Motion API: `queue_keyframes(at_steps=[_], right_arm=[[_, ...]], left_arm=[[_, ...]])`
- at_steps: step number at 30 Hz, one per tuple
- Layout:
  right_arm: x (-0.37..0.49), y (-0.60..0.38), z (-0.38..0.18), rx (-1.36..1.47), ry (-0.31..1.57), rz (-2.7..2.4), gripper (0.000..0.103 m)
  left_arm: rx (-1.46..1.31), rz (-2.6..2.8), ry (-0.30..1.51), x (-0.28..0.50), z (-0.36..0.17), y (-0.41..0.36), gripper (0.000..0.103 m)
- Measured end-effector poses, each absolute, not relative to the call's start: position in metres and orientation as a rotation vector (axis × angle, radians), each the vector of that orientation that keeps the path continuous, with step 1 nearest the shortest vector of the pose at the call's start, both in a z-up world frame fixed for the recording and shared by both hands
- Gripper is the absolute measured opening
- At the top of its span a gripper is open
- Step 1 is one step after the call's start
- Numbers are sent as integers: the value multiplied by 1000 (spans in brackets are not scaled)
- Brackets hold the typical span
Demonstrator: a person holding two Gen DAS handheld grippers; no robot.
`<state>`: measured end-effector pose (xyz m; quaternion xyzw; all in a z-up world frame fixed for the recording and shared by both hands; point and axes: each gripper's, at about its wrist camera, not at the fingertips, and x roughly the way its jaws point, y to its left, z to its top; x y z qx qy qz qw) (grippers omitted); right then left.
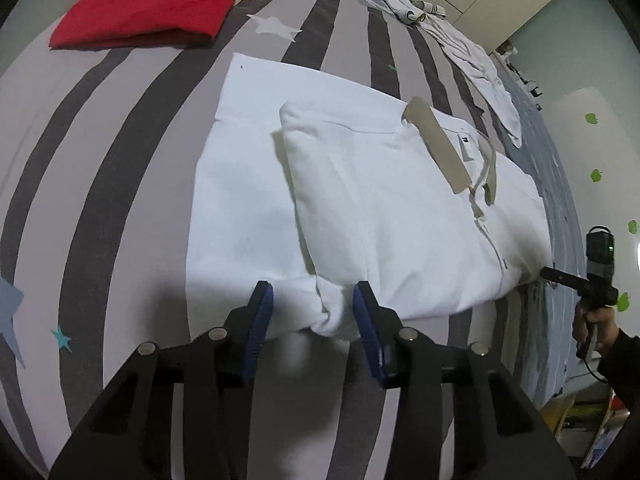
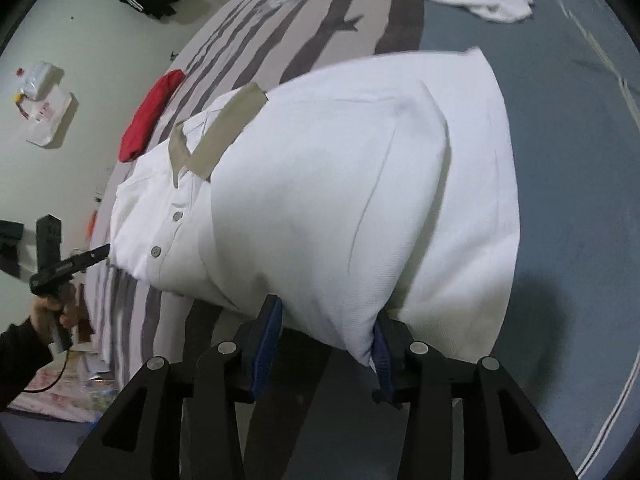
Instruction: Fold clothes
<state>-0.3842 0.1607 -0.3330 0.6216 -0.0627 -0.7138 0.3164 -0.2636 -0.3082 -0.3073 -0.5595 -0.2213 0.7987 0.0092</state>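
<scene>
Two tools: both sit at edges of the white polo shirt [image 1: 384, 200], which lies partly folded on the striped bed cover [image 1: 120, 160].
Left tool [image 1: 313, 312]: its blue-padded fingers [image 1: 262, 312] stand apart, with a bunched corner of shirt fabric between them; whether the pads press on the cloth cannot be told.
Right tool [image 2: 328, 336]: fingers spread, a lifted fold of the shirt hanging between them and touching the right pad [image 2: 382, 356]; a firm grip is not clear.
Shirt details: beige collar [image 1: 440, 148] turned up, buttoned placket [image 2: 168, 232] visible, one side folded over the body.
Red garment [image 1: 156, 4]: folded, on the bed well apart from the shirt.
White clothes [image 1: 452, 40]: loose pile near the far edge of the bed.
Person's hand [image 1: 592, 324]: holds the right tool's handle, dark sleeve at the wrist.
</scene>
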Motion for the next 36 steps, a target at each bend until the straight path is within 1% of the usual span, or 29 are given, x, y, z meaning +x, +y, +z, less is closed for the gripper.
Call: queue_keyframes(at_steps=[1,2,3,4,5,6,7,9,11,12,13,14,15,16,19,20,21,22,24,27,30,32,34,36], right_arm=[[-386,165,-336,1641,-176,-1867,29],[-387,168,-336,1645,-184,-1861,24],[-389,170,-337,1648,-196,-1853,24],[-390,171,-336,1651,-201,-1850,22],[-389,171,-336,1649,-197,-1846,22],[-390,170,-335,1646,-191,-1844,22],[-390,169,-335,1644,-183,-1845,23],[-390,167,-336,1637,-174,-1847,23],[-389,166,-337,1629,-173,-1850,26],[-389,166,-338,1625,-172,-1851,26],[-388,164,-338,1617,-149,-1853,26],[-387,163,-338,1607,-118,-1854,26],[-386,163,-338,1602,-94,-1853,26],[-386,165,-339,1600,-87,-1851,23],[-388,173,-339,1593,-85,-1844,14],[-388,176,-337,1590,-91,-1836,11],[-388,179,-335,1586,-100,-1827,10],[-389,182,-333,1582,-108,-1818,10],[-389,186,-330,1580,-111,-1803,10],[-390,193,-334,1604,-113,-1787,10],[-388,192,-347,1645,-108,-1782,11],[-387,191,-348,1643,-91,-1789,11],[-385,195,-346,1649,-73,-1795,11],[-383,199,-344,1657,-52,-1800,15]], left_arm=[[-1740,2492,-695,-262,-306,-309,39],[-1709,2502,-736,-260,-302,-313,39],[-1675,2513,-780,-258,-298,-317,39],[-1641,2523,-823,-257,-294,-321,43],[-1629,2533,-818,-257,-292,-319,47],[-1620,2543,-809,-258,-291,-317,54],[-1610,2553,-800,-258,-290,-316,57],[-1660,2507,-734,-265,-299,-307,58],[-1716,2450,-645,-272,-311,-292,58],[-1740,2433,-577,-272,-314,-285,51],[-1742,2435,-533,-273,-315,-282,31],[-1731,2440,-561,-271,-315,-286,24],[-1718,2444,-595,-268,-315,-290,20],[-1702,2442,-643,-265,-313,-296,17],[-1656,2447,-645,-256,-299,-304,13],[-1642,2432,-683,-255,-294,-308,13],[-1648,2430,-693,-254,-292,-312,12],[-1655,2428,-699,-253,-290,-315,11],[-1712,2427,-658,-252,-296,-321,11],[-1817,2434,-629,-260,-313,-322,11],[-1843,2471,-568,-264,-317,-319,11],[-1854,2468,-593,-265,-319,-320,11],[-1869,2485,-563,-264,-317,-319,11],[-1866,2509,-544,-261,-311,-319,11]])
